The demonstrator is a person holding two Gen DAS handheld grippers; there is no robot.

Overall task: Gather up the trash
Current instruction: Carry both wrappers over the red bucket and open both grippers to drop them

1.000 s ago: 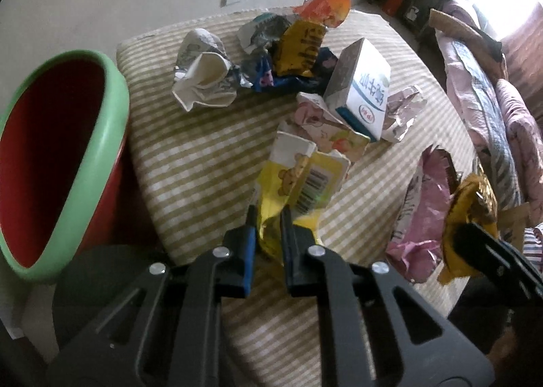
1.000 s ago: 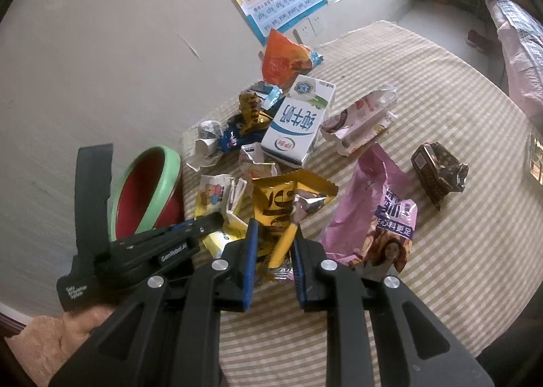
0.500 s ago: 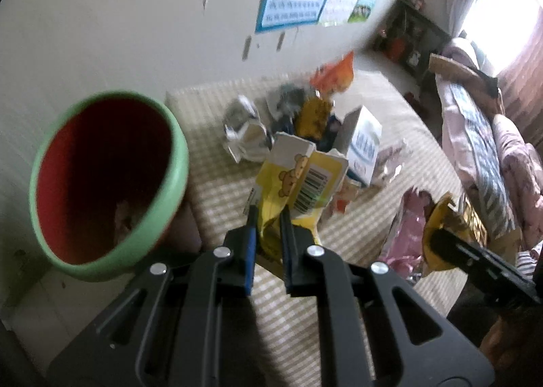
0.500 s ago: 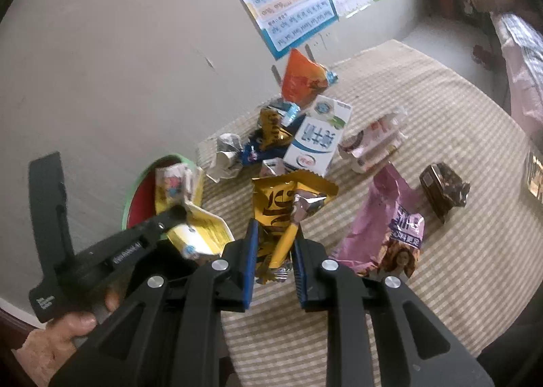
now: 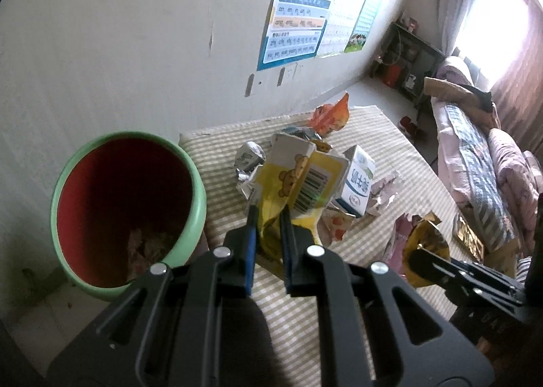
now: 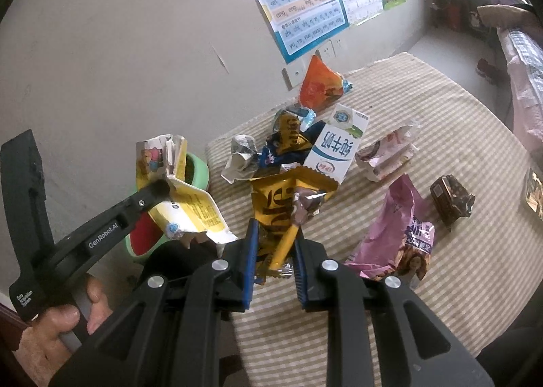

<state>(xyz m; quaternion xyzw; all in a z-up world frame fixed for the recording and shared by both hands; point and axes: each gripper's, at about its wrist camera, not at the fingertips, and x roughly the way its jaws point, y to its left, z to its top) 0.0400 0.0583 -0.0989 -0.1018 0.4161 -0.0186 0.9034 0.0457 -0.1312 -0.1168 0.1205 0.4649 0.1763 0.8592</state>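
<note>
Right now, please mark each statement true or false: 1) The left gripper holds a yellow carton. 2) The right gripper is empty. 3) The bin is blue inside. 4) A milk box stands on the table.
1) True: the left gripper is shut on the yellow carton.
2) False: the right gripper is shut on a gold wrapper.
3) False: the bin is red inside with a green rim.
4) True: the milk box stands on the table.
</note>
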